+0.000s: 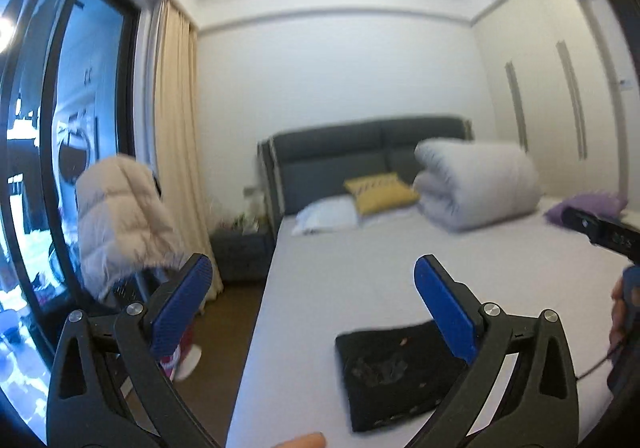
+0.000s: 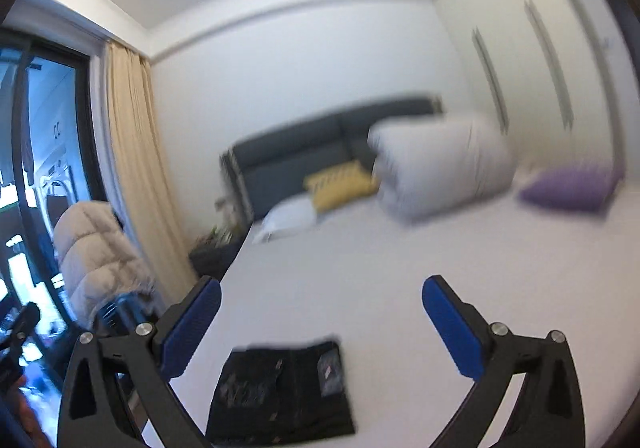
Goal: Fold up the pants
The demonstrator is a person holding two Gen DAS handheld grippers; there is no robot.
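The black pants (image 1: 394, 372) lie folded into a compact rectangle on the light bed sheet near the bed's front edge; in the right wrist view the pants (image 2: 280, 392) show a pocket and a label. My left gripper (image 1: 312, 288) is open, raised well above the bed, its blue pads wide apart with nothing between them. My right gripper (image 2: 322, 308) is open too, held high over the sheet with an empty gap. In the left wrist view the right gripper's body (image 1: 604, 232) and a hand show at the far right edge.
The bed (image 1: 360, 272) has a grey headboard (image 1: 360, 151), a rolled white duvet (image 1: 476, 183), yellow, white and purple pillows. A puffy white jacket (image 1: 120, 224) hangs on a chair left of the bed, by a beige curtain (image 1: 176, 135) and a window. A wardrobe (image 1: 552, 95) fills the right wall.
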